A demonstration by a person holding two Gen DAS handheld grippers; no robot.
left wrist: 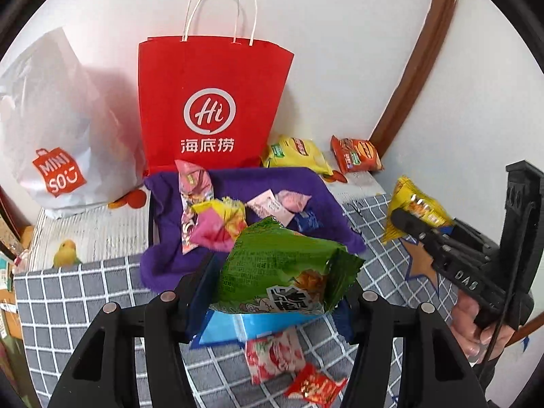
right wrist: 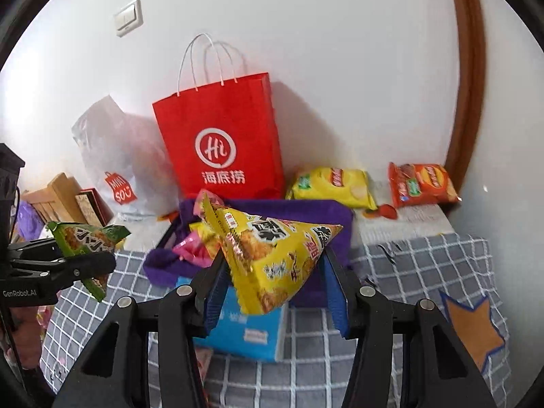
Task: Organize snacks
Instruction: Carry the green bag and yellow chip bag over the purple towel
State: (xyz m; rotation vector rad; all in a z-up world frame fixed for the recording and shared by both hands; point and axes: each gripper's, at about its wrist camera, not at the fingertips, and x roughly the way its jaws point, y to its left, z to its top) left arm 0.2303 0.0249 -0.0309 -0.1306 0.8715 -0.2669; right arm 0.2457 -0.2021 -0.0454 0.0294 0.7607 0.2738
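Observation:
A green snack packet (left wrist: 285, 265) is clamped between the jaws of my left gripper (left wrist: 278, 275), held above the checked grey cloth. From the right wrist view the same left gripper (right wrist: 85, 265) is seen at the left edge with the green packet (right wrist: 85, 238) in it. My right gripper (right wrist: 273, 267) is shut on a yellow snack packet (right wrist: 268, 244), lifted in front of a purple fabric bin (right wrist: 336, 214). That bin (left wrist: 238, 180) holds several small pink, yellow and blue packets. The right gripper (left wrist: 414, 226) and its yellow packet (left wrist: 418, 204) also show at the right of the left wrist view.
A red paper bag (left wrist: 210, 102) and a white plastic bag (left wrist: 57, 136) stand against the wall. A yellow chip bag (left wrist: 299, 153) and an orange one (left wrist: 357, 154) lie at the back right. A blue box (right wrist: 251, 333) and two small packets (left wrist: 272, 360) lie on the cloth.

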